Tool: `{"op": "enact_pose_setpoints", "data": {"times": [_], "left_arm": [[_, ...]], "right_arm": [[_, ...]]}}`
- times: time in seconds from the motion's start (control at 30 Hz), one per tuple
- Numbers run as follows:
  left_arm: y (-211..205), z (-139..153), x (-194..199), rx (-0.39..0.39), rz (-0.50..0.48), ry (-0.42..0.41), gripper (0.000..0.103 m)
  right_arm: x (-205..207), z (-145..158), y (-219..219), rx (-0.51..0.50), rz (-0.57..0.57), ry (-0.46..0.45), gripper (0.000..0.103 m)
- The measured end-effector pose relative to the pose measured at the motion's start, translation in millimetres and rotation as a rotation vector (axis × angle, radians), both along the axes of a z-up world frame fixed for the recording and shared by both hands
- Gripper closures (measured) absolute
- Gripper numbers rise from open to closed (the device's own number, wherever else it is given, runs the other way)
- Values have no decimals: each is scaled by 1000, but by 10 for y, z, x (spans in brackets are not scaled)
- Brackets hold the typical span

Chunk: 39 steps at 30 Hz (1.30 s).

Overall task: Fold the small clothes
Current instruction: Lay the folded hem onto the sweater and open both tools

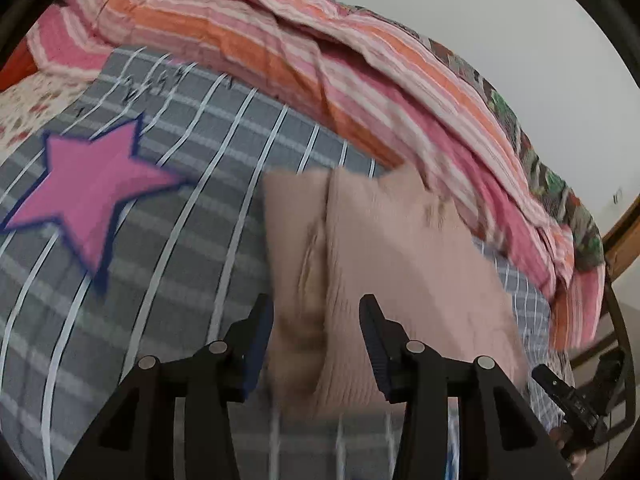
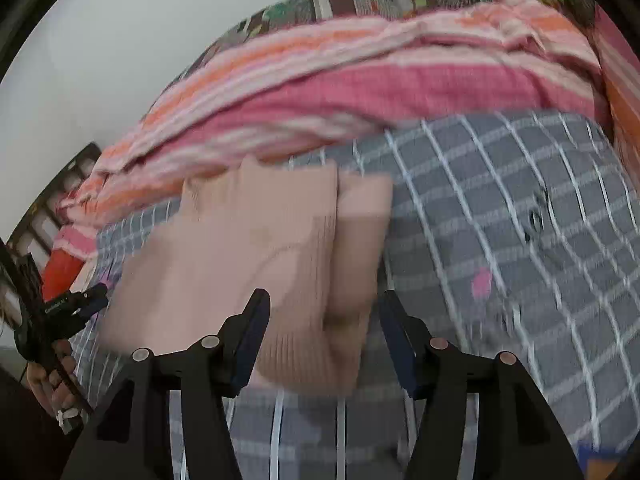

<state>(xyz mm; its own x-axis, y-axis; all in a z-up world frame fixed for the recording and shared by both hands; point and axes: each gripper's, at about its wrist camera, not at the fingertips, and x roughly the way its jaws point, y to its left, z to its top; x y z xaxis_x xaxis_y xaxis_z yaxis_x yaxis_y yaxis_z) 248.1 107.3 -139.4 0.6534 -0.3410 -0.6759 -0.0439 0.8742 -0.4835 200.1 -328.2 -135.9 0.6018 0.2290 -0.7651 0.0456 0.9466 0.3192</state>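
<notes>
A small beige ribbed knit garment (image 1: pixel 384 280) lies folded on the grey checked bedsheet (image 1: pixel 180 240); it also shows in the right wrist view (image 2: pixel 256 256). My left gripper (image 1: pixel 316 308) is open, its jaws spread on either side of the garment's near left end, not clamping it. My right gripper (image 2: pixel 324 304) is open over the garment's near right end. The right gripper also shows at the lower right of the left wrist view (image 1: pixel 576 396), and the left gripper at the left of the right wrist view (image 2: pixel 76 304). Both views are blurred.
A bunched pink and orange striped blanket (image 1: pixel 304 52) lies along the far side of the bed. A pink star (image 1: pixel 88 188) is printed on the sheet at the left. A wooden bed frame (image 1: pixel 624 236) shows at the right.
</notes>
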Motion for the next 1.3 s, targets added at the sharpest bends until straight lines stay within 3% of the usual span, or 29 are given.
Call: {"op": "enact_pose_setpoints", "data": {"times": [0.07, 0.2, 0.33, 0.47, 0.6, 0.63, 0.67, 0.73, 0.77, 1.0, 1.3], "left_arm": [[20, -58, -205, -22, -18, 5, 48], [-38, -197, -450, -101, -89, 29, 48], [-149, -288, -433, -164, -106, 22, 48], [-186, -342, -222, -233, -77, 23, 49], [-133, -384, -72, -256, 4, 28, 65], [-116, -391, -59, -254, 22, 30, 71], [-118, -402, -30, -255, 34, 30, 85], [-128, -410, -20, -262, 31, 37, 91], [-118, -390, -44, -265, 38, 29, 92], [-78, -131, -372, -214, 25, -4, 93], [-4, -79, -1219, -184, 1, -1, 93]], "right_arm": [[-120, -53, 23, 3, 10, 21, 47], [-296, -233, 63, 94, 19, 80, 47], [-332, -322, 132, 115, -11, 66, 44], [-189, -354, 95, 206, -78, 62, 39], [39, -447, 14, 274, -182, 75, 40], [80, -455, 13, 271, -192, 77, 44], [119, -461, 12, 257, -206, 84, 57], [190, -492, 11, 281, -194, 107, 81], [190, -488, -4, 301, -186, 103, 84], [-112, -224, 3, 298, -143, 50, 88], [-913, -9, 101, 231, -85, 60, 89]]}}
